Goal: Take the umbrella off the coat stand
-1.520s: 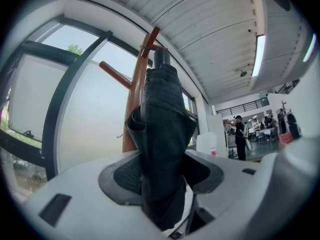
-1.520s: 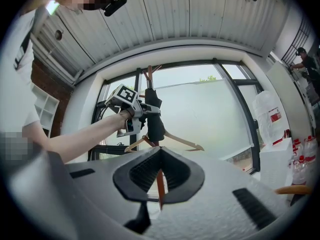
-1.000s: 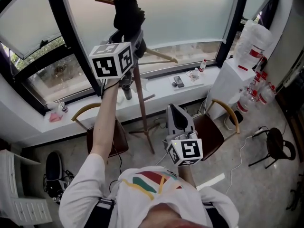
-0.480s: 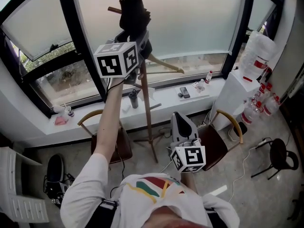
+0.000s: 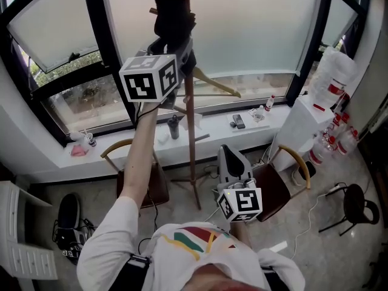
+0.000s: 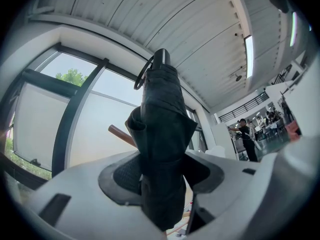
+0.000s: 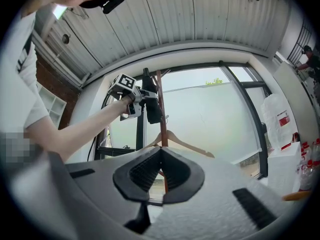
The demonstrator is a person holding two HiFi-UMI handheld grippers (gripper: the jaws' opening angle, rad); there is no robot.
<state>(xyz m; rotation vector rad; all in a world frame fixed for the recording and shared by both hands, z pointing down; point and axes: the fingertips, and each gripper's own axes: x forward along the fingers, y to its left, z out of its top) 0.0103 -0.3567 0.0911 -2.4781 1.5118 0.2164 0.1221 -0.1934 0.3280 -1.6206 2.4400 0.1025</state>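
Quick count: one black folded umbrella (image 5: pixel 173 17), one wooden coat stand (image 5: pixel 191 132), one wooden hanger (image 5: pixel 212 83) on it, two chairs (image 5: pixel 127 147) (image 5: pixel 291 156) below, and my two grippers.

My left arm is stretched way up and forward. The left gripper (image 5: pixel 176 44) is clamped around the middle of the umbrella, fabric bunched between both pads. The umbrella sits upright, right beside the top of the stand's pole, with its wrist loop at the upper end. I can't tell if that loop is hooked on a peg.

The right gripper (image 5: pixel 229 153) is down low by my chest, pointed at the stand, jaws closed together with nothing in them.

It's tight up there: window glass just behind the stand, and the hanger's arm sticks out just below my left gripper. The side toward me is open.
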